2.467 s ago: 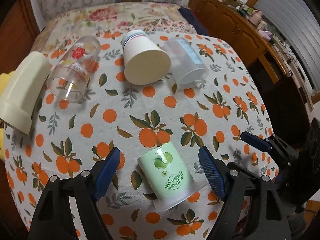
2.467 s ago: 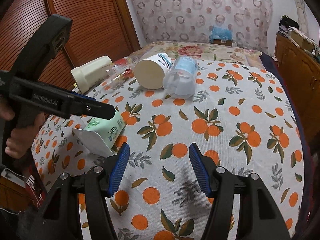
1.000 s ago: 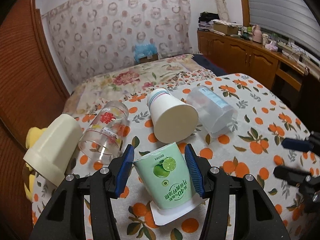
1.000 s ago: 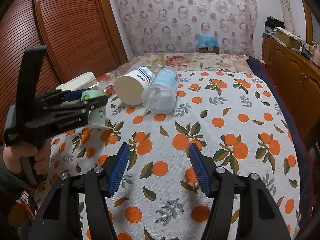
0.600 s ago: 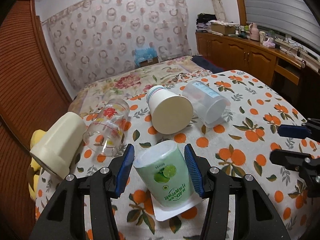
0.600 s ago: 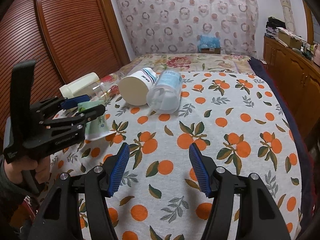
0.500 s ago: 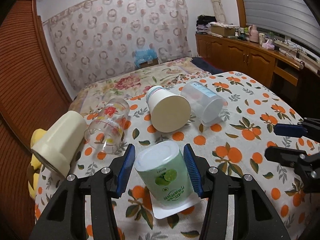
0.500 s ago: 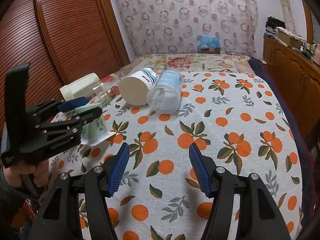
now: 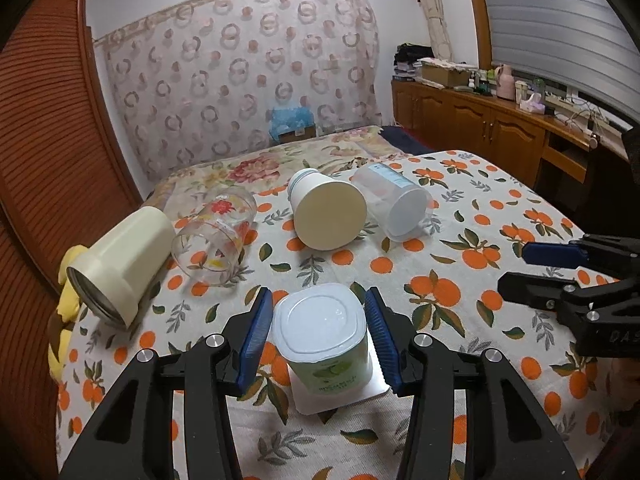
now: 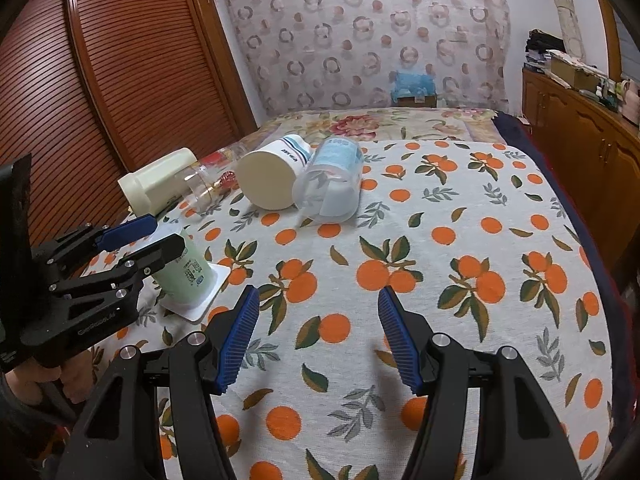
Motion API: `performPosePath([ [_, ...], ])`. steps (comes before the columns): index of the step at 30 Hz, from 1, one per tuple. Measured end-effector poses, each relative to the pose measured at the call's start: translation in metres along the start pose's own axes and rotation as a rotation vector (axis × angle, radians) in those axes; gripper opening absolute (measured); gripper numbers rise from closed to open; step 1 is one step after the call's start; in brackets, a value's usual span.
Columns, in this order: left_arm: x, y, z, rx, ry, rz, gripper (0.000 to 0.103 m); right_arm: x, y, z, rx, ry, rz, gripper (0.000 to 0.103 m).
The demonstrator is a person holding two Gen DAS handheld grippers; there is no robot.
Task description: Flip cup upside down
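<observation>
- My left tongs (image 9: 320,330) flank the green cup (image 9: 326,344), blue pads at each side; I cannot tell whether they press it.
- The cup stands upside down on the orange-print worktop (image 9: 460,280), its wide white rim flat on the cloth, base up.
- My right tongs (image 10: 318,332) hang wide apart over bare cloth, holding nothing, well right of the cup (image 10: 186,272).
- Behind lie a cream tumbler (image 9: 120,260), a glass (image 9: 214,236), a paper cup (image 9: 326,214) and a clear plastic cup (image 9: 394,204), all on their sides.
</observation>
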State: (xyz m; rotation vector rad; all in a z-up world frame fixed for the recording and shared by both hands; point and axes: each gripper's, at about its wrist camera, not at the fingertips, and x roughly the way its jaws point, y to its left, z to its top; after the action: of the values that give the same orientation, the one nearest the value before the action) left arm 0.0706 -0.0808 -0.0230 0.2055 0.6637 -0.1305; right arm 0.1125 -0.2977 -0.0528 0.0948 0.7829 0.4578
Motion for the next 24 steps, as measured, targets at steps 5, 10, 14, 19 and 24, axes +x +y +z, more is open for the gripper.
performPosePath([
  [5,-0.007,0.002,-0.006,-0.013,-0.014,-0.017,0.053,0.003,0.006,-0.002,-0.006,0.006,0.004,0.064],
  [10,-0.015,0.010,-0.005,-0.041,-0.044,-0.032,0.060,0.003,0.011,-0.001,-0.016,0.000,0.003,0.064],
  [14,-0.025,0.021,-0.005,-0.065,-0.075,-0.029,0.067,0.001,0.016,0.002,-0.021,-0.021,0.002,0.064],
  [19,-0.034,0.038,-0.008,-0.104,-0.094,-0.010,0.080,-0.003,0.025,0.006,-0.022,-0.070,-0.011,0.064],
  [24,-0.048,0.048,-0.010,-0.116,-0.110,0.014,0.095,-0.006,0.036,0.006,-0.020,-0.106,-0.024,0.070],
])
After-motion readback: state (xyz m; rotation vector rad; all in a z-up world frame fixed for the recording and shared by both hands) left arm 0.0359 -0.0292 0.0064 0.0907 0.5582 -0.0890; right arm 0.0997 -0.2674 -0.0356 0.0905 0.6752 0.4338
